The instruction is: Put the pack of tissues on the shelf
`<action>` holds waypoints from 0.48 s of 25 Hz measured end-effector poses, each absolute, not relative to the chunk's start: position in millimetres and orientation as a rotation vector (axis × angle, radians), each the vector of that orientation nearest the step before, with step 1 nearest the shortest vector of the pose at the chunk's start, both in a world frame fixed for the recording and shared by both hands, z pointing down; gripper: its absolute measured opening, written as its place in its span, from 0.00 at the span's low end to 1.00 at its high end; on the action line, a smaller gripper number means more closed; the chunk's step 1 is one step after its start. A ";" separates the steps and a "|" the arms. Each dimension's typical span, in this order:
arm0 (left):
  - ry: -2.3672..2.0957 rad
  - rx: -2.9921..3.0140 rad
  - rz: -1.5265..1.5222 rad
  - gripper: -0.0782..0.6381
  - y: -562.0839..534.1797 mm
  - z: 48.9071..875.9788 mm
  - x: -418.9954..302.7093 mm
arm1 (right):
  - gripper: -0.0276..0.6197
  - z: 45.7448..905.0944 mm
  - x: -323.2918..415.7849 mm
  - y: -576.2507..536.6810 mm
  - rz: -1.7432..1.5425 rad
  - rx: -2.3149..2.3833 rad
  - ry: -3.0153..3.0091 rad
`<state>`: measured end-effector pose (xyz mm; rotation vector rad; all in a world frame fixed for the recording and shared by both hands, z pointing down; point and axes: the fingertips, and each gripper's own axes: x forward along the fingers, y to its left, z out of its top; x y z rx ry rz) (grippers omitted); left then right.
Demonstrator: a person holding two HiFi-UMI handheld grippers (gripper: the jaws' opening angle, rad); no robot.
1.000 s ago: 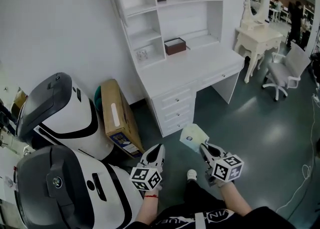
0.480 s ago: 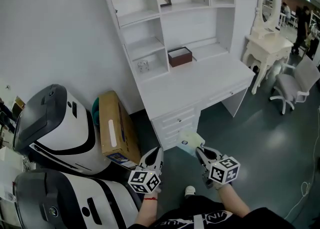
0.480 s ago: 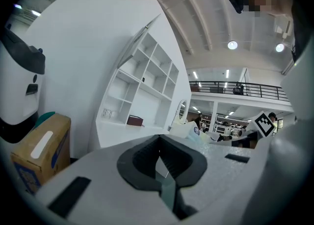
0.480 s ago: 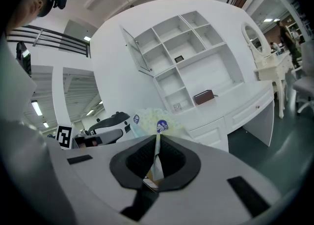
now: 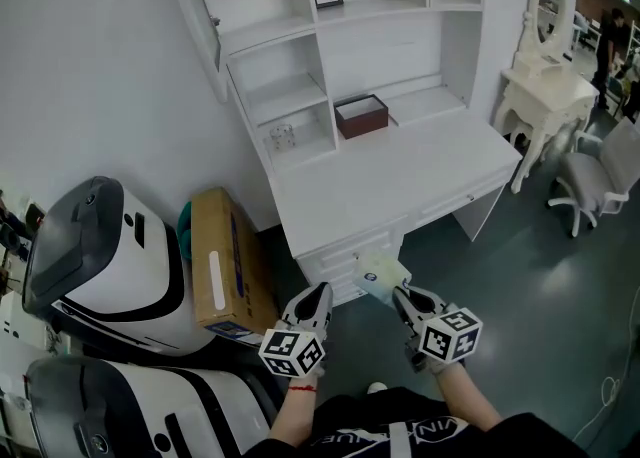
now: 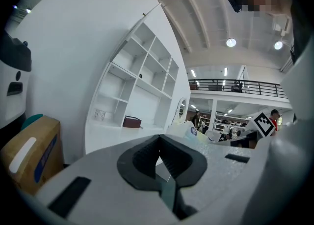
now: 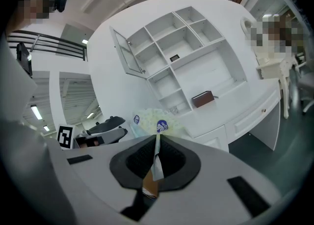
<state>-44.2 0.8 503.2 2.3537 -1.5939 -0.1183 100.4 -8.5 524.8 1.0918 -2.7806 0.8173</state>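
My right gripper (image 5: 398,296) is shut on the edge of a pale green pack of tissues (image 5: 381,274), held in the air in front of the white desk (image 5: 400,168). In the right gripper view the pack (image 7: 156,123) sticks out past the closed jaws, its wrapper seam pinched between them. The left gripper (image 5: 318,298) hangs beside it, shut and holding nothing; its own view shows the jaws (image 6: 158,154) pressed together. Behind the desk rises the white shelf unit (image 5: 300,36) with open compartments.
A dark red box (image 5: 360,114) sits at the back of the desk and a small glass (image 5: 282,135) in a low cubby. A cardboard box (image 5: 222,264) leans left of the desk, beside white and black machines (image 5: 110,256). A dressing table (image 5: 548,86) and chair (image 5: 600,176) stand at right.
The view has moved closer to the desk and shelf. Both grippers have stayed low in front, the right one still carrying the tissue pack nearer the desk drawers.
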 end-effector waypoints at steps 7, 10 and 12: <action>-1.604 2.320 -0.097 0.12 -30.8 513.1 -52.3 | 0.05 535.6 92.2 -43.0 0.855 1.069 -2.771; -1.616 2.306 -0.102 0.12 -53.4 514.8 -61.8 | 0.05 533.5 82.6 -64.7 0.850 1.057 -2.780; -1.614 2.310 -0.105 0.12 -72.8 515.0 -65.3 | 0.05 531.3 76.3 -82.3 0.834 1.058 -2.786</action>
